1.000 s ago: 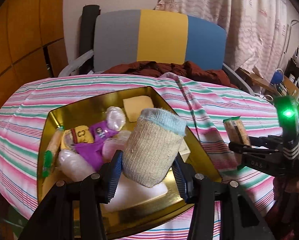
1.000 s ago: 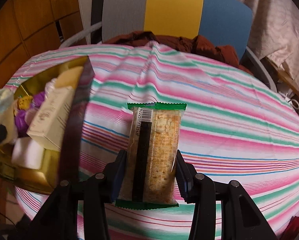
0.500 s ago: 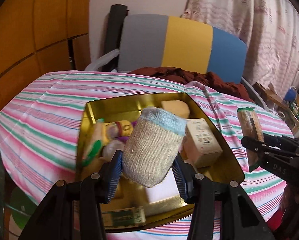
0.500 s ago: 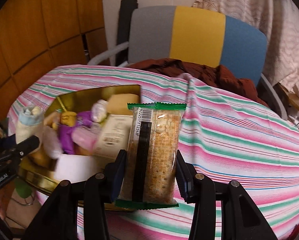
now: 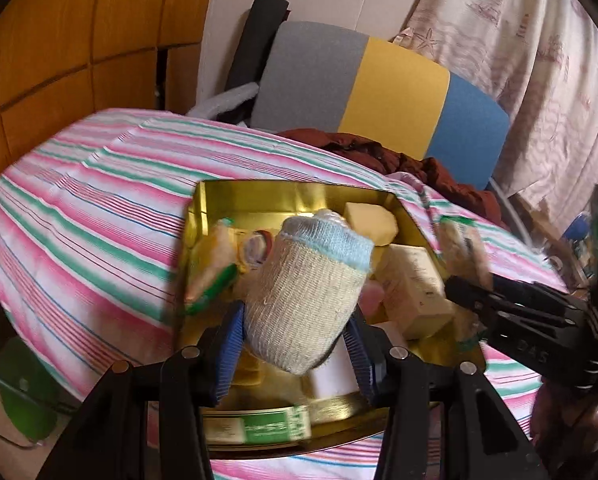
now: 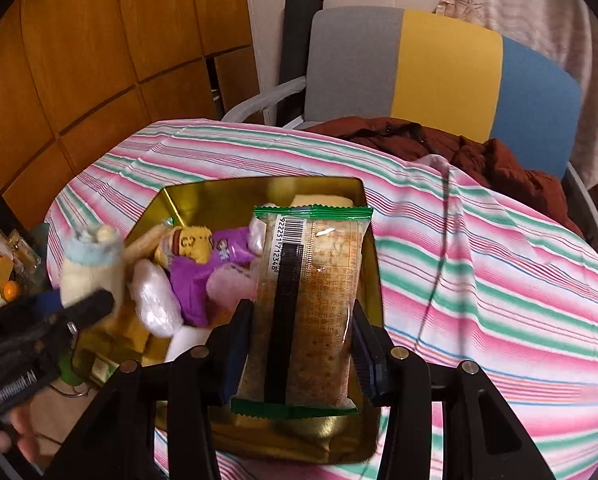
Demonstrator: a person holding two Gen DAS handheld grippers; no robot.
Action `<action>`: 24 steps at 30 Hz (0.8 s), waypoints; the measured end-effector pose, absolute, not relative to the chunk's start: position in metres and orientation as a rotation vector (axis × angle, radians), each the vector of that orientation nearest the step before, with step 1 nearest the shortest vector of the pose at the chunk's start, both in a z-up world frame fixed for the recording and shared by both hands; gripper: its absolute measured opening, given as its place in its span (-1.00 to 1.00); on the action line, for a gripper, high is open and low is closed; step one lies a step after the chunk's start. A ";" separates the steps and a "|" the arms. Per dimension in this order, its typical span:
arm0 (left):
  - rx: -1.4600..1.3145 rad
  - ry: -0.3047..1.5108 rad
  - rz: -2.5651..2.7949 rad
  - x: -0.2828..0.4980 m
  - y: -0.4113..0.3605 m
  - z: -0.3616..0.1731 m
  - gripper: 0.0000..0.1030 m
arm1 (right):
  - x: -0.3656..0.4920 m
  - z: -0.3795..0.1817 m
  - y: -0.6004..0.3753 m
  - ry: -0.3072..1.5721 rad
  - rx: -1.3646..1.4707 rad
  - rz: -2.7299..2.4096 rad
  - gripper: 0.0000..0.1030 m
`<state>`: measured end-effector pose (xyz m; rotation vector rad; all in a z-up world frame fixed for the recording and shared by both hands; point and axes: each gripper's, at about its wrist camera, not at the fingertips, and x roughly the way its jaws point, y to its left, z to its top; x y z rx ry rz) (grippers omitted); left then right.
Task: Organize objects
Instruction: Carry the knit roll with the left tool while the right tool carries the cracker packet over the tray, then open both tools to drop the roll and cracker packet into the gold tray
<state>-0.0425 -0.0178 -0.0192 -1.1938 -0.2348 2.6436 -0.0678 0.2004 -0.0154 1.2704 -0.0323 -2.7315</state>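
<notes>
Both grippers hang loaded over the gold tin, ready to drop their cargo.

The left gripper (image 5: 299,344) is clamped on a rolled sock (image 5: 305,292), its long axis tilted up and away from the fingers, blue cuff farthest out. The right gripper (image 6: 297,344) pinches a cracker packet (image 6: 305,304) across its lower half, long axis running straight ahead. The tin (image 6: 167,204) lies directly beneath and just ahead of both, already crowded with a purple packet (image 6: 203,280) and a cream box (image 5: 415,284). The sock looks nearer the tin's open front corner, so the left hand seems better placed to release first.
</notes>
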 end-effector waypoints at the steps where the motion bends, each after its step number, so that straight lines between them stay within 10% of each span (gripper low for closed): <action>1: -1.187 -0.230 2.641 -0.043 -0.015 -0.019 -0.05 | -0.072 -0.015 0.200 -0.052 1.275 -2.722 -0.09; 24: -1.215 -0.142 2.634 -0.068 0.010 -0.041 0.02 | -0.123 -0.015 0.183 -0.040 1.309 -2.696 -0.09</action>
